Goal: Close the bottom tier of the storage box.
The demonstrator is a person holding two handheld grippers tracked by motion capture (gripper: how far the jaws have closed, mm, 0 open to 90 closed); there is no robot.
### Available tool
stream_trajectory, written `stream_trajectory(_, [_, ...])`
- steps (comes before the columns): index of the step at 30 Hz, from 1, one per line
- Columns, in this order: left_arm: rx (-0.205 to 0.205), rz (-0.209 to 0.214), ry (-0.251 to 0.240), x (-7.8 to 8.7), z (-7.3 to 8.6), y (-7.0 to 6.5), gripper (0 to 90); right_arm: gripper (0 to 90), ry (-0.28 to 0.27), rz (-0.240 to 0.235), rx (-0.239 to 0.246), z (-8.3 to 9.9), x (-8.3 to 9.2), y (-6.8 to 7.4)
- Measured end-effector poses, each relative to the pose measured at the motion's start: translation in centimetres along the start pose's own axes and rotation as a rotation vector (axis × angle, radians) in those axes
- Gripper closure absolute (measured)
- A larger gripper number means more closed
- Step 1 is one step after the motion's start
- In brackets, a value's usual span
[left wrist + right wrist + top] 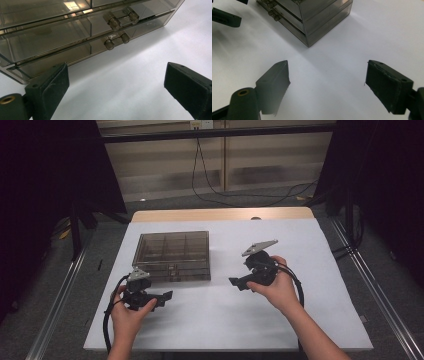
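While both grippers, left gripper (167, 296) and right gripper (234, 282), are hovering with jaws spread and empty, the smoky drawer box (172, 255) is waiting. Being stiff, slick plastic, it is probably best taken by a drawer knob (113, 41).

Bkgd: white-topped table (300, 250) w/ wood far edge, on grey carpet floor (165, 202). Dark curtains (45, 175) both sides. Pale panel wall (270, 155) behind, black cable (200, 170) hanging. Dim light.

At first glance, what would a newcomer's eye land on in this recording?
Probably the smoky clear drawer box on the white table cover, left of centre, its two knobbed drawer fronts facing the person. Next, the left gripper and right gripper held before it, jaws open and empty.
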State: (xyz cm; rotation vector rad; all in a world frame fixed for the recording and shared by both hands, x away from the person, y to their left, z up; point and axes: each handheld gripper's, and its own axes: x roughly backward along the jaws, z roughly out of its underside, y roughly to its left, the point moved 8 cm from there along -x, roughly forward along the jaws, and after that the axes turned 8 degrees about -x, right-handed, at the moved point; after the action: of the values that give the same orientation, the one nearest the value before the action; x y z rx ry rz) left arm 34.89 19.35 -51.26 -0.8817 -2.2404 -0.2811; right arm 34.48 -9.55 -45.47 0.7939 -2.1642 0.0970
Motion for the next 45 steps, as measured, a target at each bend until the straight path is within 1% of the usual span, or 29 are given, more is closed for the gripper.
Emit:
stream_trajectory(2, [0.004,-0.003,0.0,0.0,0.0,0.0,6.2,18.5,0.003,-0.001,0.001,0.3,0.1,0.0])
stream_trajectory(3, [0.005,-0.003,0.0,0.0,0.0,0.0,6.3,18.5,0.002,0.007,0.005,0.4,0.1,-0.1])
stream_trajectory(4, [0.01,0.0,-0.004,0.1,0.0,0.0,6.4,18.4,0.006,0.0,0.004,0.6,0.1,-0.1])
stream_trajectory(5, [0.008,0.001,-0.005,0.1,0.0,0.0,6.5,18.3,0.006,0.006,0.005,0.8,0.2,-0.2])
stream_trajectory(9, [0.008,0.005,-0.003,0.0,0.0,0.0,6.4,18.0,0.01,0.002,0.005,1.5,0.1,-0.5])
stream_trajectory(13, [0.005,-0.001,-0.003,0.1,0.0,0.0,6.5,17.7,0.01,0.003,-0.009,2.2,0.2,-0.8])
stream_trajectory(14, [0.006,0.004,-0.003,0.0,0.0,0.0,6.4,17.7,0.007,0.01,-0.01,2.4,0.3,-1.0])
stream_trajectory(15, [0.001,0.002,0.0,0.0,0.0,0.0,6.4,17.6,0.005,0.005,-0.018,2.6,0.3,-1.1])
stream_trajectory(17, [0.001,0.005,-0.001,0.0,0.1,0.0,6.5,17.5,0.001,0.018,-0.02,2.9,0.5,-1.5])
stream_trajectory(19, [0.0,0.005,0.005,0.0,0.1,0.0,6.4,17.3,0.001,0.013,-0.03,3.3,0.6,-1.7])
stream_trajectory(22, [0.002,0.009,0.001,0.0,0.1,-0.1,6.4,17.1,-0.005,0.01,-0.037,3.9,0.8,-2.1])
stream_trajectory(24, [0.0,0.008,0.001,0.0,0.1,-0.1,6.4,14.5,0.01,0.02,-0.037,4.3,0.9,-2.4])
stream_trajectory(26, [0.003,0.009,0.002,0.0,0.1,-0.1,6.5,14.2,0.02,0.034,-0.031,4.6,1.1,-2.6])
stream_trajectory(27, [0.004,0.006,0.002,0.0,0.2,-0.1,6.4,14.0,0.021,0.034,-0.035,4.7,1.2,-2.7])
stream_trajectory(29, [0.004,0.01,0.002,-0.1,0.2,-0.1,6.4,13.8,0.016,0.03,-0.047,4.7,1.6,-2.8])
stream_trajectory(31, [0.004,0.008,0.0,0.0,0.2,-0.1,6.4,13.8,0.003,0.026,-0.048,4.8,1.9,-2.8])
stream_trajectory(32, [0.003,0.011,0.002,0.0,0.2,-0.1,6.4,13.8,-0.002,0.032,-0.044,4.8,2.0,-2.9])
stream_trajectory(34, [0.011,0.009,-0.004,0.0,0.2,-0.1,6.5,14.4,-0.018,0.024,-0.059,4.9,2.2,-2.9])
stream_trajectory(35, [0.004,0.011,0.002,0.1,0.2,-0.1,6.5,14.3,-0.013,0.023,-0.062,5.2,2.2,-3.1])
stream_trajectory(37, [0.005,0.01,-0.001,0.0,0.2,-0.1,6.4,14.2,-0.001,0.038,-0.059,5.7,2.1,-3.3])
stream_trajectory(39, [0.006,0.006,-0.001,0.0,0.2,-0.1,6.4,13.7,0.005,0.038,-0.067,6.3,2.0,-3.6])
stream_trajectory(40, [0.004,0.004,0.0,0.0,0.2,0.0,6.5,12.1,0.021,0.044,-0.064,6.6,2.0,-3.8])
stream_trajectory(41, [0.005,0.005,0.0,0.0,0.2,-0.1,6.5,12.9,0.026,0.06,-0.064,6.8,2.1,-4.0])
stream_trajectory(42, [0.007,0.006,0.0,0.0,0.2,-0.1,6.5,14.1,0.017,0.051,-0.069,6.9,2.2,-4.0])
stream_trajectory(43, [0.007,0.006,0.001,0.0,0.2,-0.1,6.4,14.1,0.02,0.051,-0.075,7.1,2.2,-4.1])
stream_trajectory(45, [0.006,0.007,0.0,0.0,0.2,-0.1,6.5,14.0,0.018,0.059,-0.079,7.4,2.4,-4.4])
